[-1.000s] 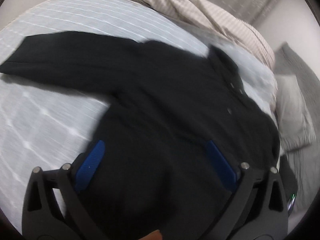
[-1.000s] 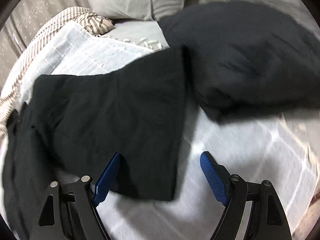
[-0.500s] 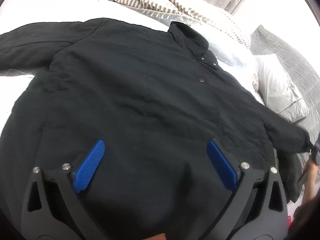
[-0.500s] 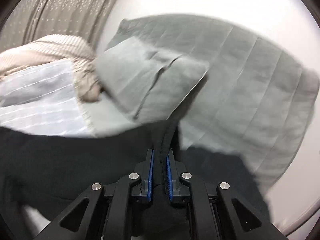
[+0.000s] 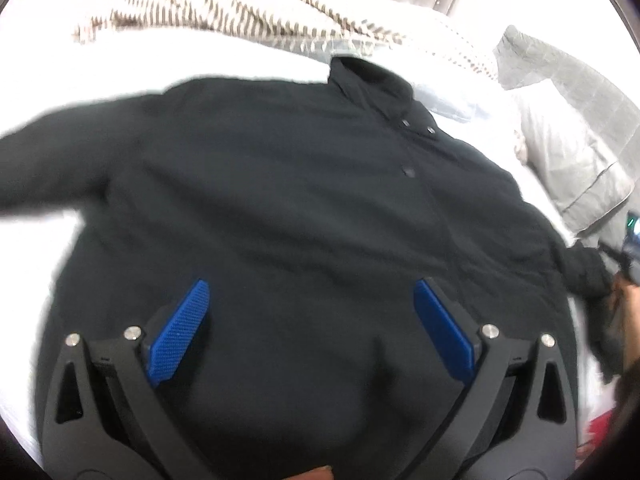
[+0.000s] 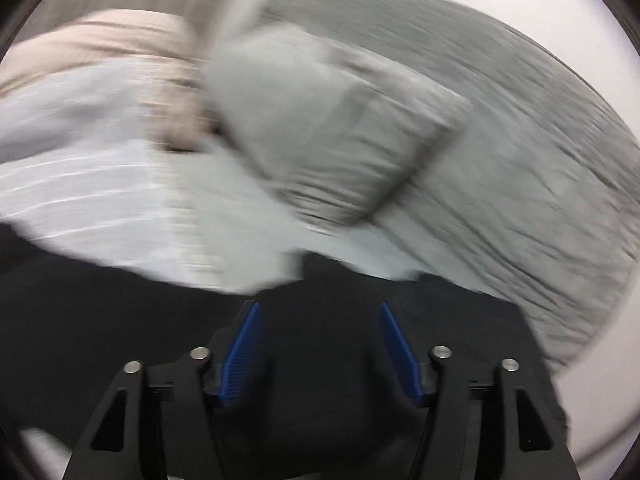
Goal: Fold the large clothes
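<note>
White bedding (image 5: 280,60) fills the upper frame; a black jacket (image 5: 300,208) is spread across the centre. Left tongs (image 5: 308,332) are held apart above it. Right tongs (image 6: 320,352), just opened, stand apart over dark fabric. No writing is legible.

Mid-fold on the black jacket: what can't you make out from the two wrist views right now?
- Black jacket: hem hidden by the left gripper, left wrist view.
- Its sleeve end: cut off at the right edge.
- Pillow and bedding: motion-blurred, right wrist view.
- Right gripper, jaws just opened: contact with the dark cloth unclear.
</note>
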`<state>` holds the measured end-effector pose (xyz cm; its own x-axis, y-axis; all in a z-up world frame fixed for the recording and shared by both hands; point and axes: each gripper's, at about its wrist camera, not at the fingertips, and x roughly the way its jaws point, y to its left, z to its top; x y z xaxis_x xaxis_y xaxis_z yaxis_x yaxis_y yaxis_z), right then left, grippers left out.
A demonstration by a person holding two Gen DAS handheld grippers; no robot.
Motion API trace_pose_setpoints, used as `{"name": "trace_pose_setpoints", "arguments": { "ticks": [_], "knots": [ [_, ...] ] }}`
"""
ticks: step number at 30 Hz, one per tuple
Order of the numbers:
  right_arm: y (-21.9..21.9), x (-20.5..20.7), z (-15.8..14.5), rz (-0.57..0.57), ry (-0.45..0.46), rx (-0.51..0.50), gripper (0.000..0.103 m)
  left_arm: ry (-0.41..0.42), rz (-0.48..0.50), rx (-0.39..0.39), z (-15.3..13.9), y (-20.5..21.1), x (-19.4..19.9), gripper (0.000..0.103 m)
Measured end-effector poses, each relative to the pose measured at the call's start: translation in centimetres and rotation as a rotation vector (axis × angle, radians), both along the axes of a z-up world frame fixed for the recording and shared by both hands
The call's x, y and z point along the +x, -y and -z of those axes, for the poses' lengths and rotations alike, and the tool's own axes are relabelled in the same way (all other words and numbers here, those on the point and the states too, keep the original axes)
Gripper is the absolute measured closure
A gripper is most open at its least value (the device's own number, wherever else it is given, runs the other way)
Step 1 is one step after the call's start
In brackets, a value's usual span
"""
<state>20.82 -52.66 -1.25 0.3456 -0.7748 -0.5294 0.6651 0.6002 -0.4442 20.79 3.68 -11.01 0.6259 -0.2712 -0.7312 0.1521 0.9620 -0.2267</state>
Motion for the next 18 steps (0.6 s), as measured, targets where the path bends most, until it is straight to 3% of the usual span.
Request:
{"name": "trace_pose_setpoints", "arguments": {
  "ticks": [4, 6, 10, 14, 15, 16, 18],
  "knots": [
    [-8.4, 4.5, 1.1, -0.283, 0.029, 0.206, 0.03, 0.074, 0.016, 0.105, -1.7, -0.8, 4.1, 0.001],
    [-11.8, 7.1, 2.6, -0.383, 0.043, 0.372, 0.028, 0.082, -0.002, 0.111, -1.9, -2.1, 6.9, 0.001],
    [-14.5, 10.8, 6.7, -0.421, 0.052, 0.605, 0.028, 0.008, 0.012, 0.072, 0.1, -5.4, 12.8, 0.001],
    [-12.7, 10.5, 9.4, -0.387, 0.058, 0.639, 0.028, -0.069, -0.07, 0.22, 4.1, -10.1, 15.3, 0.001],
    [-10.9, 9.4, 9.4, -0.367, 0.093, 0.651, 0.028, -0.053, -0.08, 0.226, 4.2, -11.6, 15.0, 0.001],
    [-9.2, 8.9, 9.0, -0.344, 0.101, 0.645, 0.028, -0.054, -0.066, 0.172, 3.9, -13.2, 14.6, 0.001],
    [-6.0, 7.4, 8.7, -0.186, 0.042, 0.504, 0.026, -0.098, -0.062, 0.124, 3.3, -15.4, 14.5, 0.001]
  ]
}}
